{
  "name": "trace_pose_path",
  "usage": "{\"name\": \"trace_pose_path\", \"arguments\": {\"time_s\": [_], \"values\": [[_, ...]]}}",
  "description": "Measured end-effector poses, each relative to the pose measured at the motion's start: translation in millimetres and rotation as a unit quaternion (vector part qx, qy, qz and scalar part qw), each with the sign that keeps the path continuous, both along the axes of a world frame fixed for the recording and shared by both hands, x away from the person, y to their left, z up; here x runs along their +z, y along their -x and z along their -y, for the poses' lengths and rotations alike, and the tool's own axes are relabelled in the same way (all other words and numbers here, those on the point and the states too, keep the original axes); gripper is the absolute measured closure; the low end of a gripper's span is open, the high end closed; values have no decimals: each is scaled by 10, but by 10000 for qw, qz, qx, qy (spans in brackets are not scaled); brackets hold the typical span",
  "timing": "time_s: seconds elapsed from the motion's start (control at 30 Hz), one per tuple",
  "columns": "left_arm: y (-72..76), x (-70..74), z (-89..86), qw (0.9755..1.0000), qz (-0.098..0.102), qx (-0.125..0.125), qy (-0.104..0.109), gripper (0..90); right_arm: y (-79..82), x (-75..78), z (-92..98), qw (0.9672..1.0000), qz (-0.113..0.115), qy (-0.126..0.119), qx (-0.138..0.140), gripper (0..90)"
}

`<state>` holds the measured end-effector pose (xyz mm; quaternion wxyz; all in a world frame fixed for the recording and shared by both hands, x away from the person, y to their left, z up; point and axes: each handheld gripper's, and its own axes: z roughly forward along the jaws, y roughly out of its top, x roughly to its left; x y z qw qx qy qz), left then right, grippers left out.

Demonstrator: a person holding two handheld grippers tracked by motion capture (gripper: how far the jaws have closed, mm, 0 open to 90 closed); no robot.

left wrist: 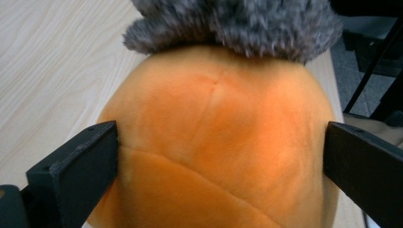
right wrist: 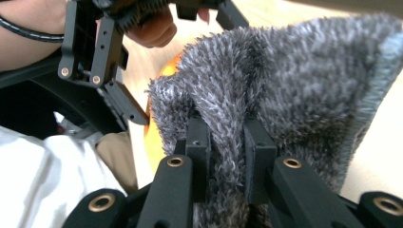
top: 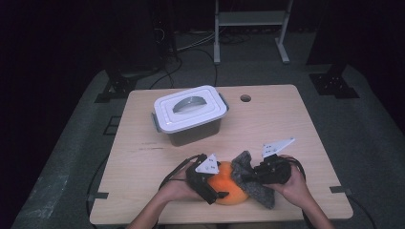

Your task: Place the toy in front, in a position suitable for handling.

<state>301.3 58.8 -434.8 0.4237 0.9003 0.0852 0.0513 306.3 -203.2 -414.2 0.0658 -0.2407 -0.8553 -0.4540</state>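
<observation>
A light wooden table with rounded corners and 1 round hole near its far edge stands on a grey carpeted floor, lit from above while the room beyond falls into near-black. Behind the table, the 2 pale legs of a metal frame rise from the floor, with dark cables trailing across the carpet beside them. Black stand bases sit on the floor at the far left and far right of the table.
</observation>
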Motion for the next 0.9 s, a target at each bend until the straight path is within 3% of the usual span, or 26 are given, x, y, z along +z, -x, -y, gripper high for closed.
{"name": "trace_pose_path", "arguments": {"time_s": [0.1,0.2,0.43,0.57,0.77,0.83,0.9], "values": [[-20,-19,-18,10000,-28,18,-17,0,25,83,-47,9995,310,36,-66,755],[-29,-31,-35,10000,-39,22,-4,0,29,105,-101,9991,410,93,-68,755],[-45,-41,-84,10000,-34,-1,58,62,26,36,1,9998,135,139,-72,753],[-74,-61,-127,9999,-104,8,133,82,60,-102,150,9996,-154,160,-148,752],[-89,-67,-150,9996,-156,13,231,104,111,-353,350,9963,-677,481,-237,751],[-87,-51,-150,9996,-87,36,271,148,112,-339,400,9961,-712,447,-274,754],[-79,-27,-145,9994,78,63,318,214,90,-261,427,9971,-602,342,-329,755]]}}
